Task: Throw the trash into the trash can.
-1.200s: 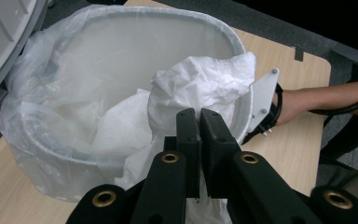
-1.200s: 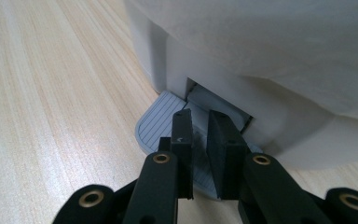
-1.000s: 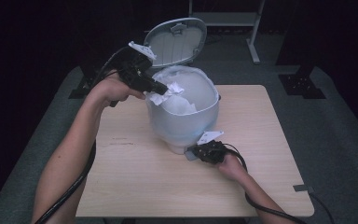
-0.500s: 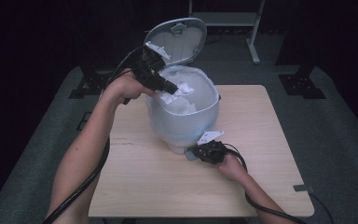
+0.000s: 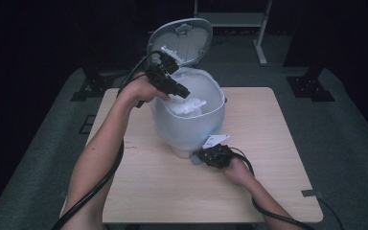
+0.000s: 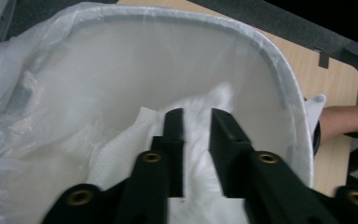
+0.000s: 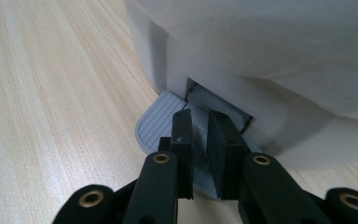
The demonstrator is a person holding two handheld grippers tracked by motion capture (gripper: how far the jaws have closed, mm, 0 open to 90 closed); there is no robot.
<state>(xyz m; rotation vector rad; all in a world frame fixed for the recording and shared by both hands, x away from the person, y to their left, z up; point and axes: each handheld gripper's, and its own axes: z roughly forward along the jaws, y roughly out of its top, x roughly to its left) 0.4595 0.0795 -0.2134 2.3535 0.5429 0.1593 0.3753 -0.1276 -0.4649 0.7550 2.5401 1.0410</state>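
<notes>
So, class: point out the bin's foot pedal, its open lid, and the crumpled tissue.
foot pedal (image 7: 168,122), right gripper view, ribbed top.
lid (image 5: 182,39), high view, its underside.
crumpled tissue (image 6: 121,149), left gripper view, its left flap.

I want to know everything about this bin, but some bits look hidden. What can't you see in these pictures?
- Bin bottom: left gripper view, crumpled paper and the left gripper cover it.
- Whether the paper is pinched or just behind the jaws: left gripper view, blurred.
- Pedal hinge: right gripper view, hidden in the bin's slot.
- Whether the right gripper touches the pedal: too close to tell.
- Lid top side: high view, faces away.

Dim, dark surroundings; table lit from above, close-ups perhaps slightly blurred.
</notes>
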